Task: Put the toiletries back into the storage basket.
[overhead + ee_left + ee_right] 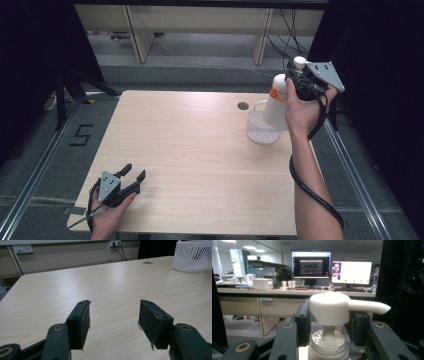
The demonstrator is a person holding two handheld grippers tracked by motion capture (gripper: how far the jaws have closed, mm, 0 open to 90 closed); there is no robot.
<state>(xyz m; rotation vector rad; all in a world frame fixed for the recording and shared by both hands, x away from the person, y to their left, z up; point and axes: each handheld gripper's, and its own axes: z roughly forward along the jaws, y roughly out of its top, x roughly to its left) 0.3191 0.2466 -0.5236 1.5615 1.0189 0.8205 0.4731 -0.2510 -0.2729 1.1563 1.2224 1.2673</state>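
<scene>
A white pump bottle (276, 102) with an orange label hangs above the white mesh basket (257, 129) at the table's right side. My right gripper (298, 75) is shut on the bottle's neck just under the pump head (329, 307), whose spout points right in the right gripper view. My left gripper (134, 175) rests near the table's front left corner, held by a hand, its jaws apart with nothing between them. In the left gripper view the pads (83, 323) hover over bare wood, and the basket (192, 256) stands far off at upper right.
The wooden table (200, 160) has a round cable hole (243, 105) just left of the basket. Beyond the far edge stand desk legs and cables on the floor. A black cable trails from the right gripper along the forearm (312, 195).
</scene>
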